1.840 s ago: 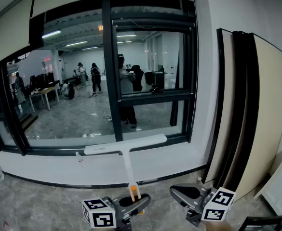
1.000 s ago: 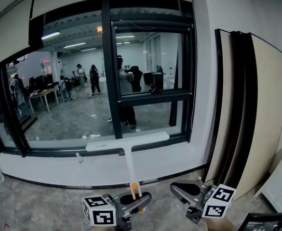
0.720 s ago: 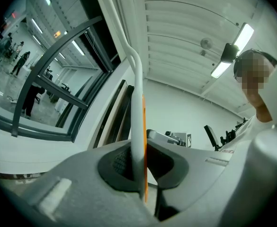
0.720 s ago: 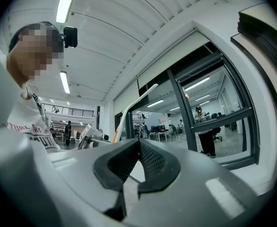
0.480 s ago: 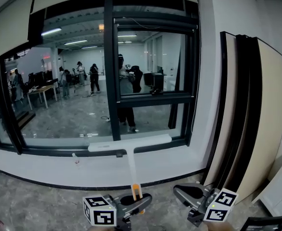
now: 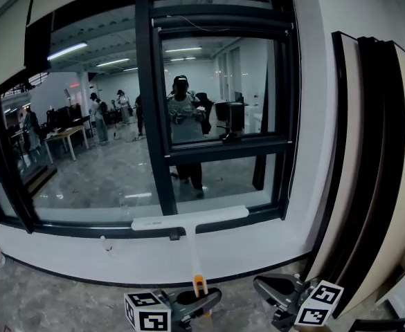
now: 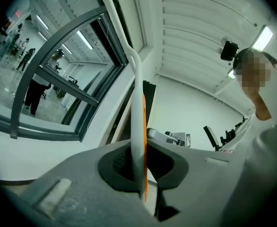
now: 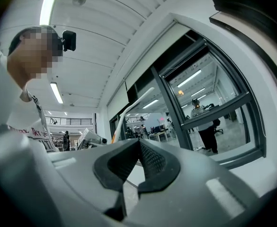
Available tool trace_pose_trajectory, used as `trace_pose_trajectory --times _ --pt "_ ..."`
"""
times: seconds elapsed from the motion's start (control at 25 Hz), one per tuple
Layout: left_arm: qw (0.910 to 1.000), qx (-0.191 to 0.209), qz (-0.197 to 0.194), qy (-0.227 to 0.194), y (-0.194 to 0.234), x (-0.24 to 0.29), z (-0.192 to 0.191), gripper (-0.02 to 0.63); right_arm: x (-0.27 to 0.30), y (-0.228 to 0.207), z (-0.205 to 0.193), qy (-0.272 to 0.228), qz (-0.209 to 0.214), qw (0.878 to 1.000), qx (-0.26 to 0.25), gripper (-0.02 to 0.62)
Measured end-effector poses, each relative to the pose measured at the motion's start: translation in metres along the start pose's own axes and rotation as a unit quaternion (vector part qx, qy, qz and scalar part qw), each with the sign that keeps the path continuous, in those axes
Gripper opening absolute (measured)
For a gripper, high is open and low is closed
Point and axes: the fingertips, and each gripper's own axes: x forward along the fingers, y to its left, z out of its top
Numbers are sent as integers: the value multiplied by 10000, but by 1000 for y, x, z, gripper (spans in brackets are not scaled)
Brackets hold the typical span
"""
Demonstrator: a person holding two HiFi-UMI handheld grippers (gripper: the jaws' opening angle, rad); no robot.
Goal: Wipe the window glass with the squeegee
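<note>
Your left gripper [image 6: 199, 297] is clamped shut on the squeegee [image 6: 192, 244]. In the left gripper view the pads pinch the thin handle [image 7: 137, 126] near its orange end, and nothing shows between pad and handle. Your right gripper [image 6: 271, 286] is closed too, but on nothing: in its own view the pads [image 8: 150, 157] meet with no object between them. It hangs just beside the left one, low in the head view.

From your grip the handle runs up to the blade [image 6: 190, 218]. The blade lies level with the bottom rail [image 6: 70, 228], just above the sill [image 6: 244, 249]. It crosses the foot of the mullion [image 6: 154, 116], right end slightly higher. I can't tell whether it touches anything there.

So the glass [image 6: 91, 164] looks unwiped, and your job now is probably placement:

- Pick one pane, since the blade straddling the mullion will probably ride on the frame rather than the glass.
- Lift the blade to the top of that pane and set its whole edge flat before you pull.
- You're holding far from the blade, so it may twist. Bringing the free right gripper onto the handle higher up should steady it.
</note>
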Motion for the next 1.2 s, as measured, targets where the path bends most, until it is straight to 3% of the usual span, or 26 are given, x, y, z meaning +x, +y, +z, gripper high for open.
trace_pose_trajectory --times 0.24,0.44,0.72,1.2 --pt "9998 138 125 26 83 67 46 25 36 -105 26 24 78 10000 47 6" --pt "9993 343 151 -21 125 108 90 23 64 -167 62 -11 234 9996 -185 6" --pt "9986 429 294 -94 162 123 128 25 102 -205 93 -165 417 9983 -380 6" --pt "9979 619 -68 -177 242 139 220 25 172 -266 126 -461 423 9952 -753 6"
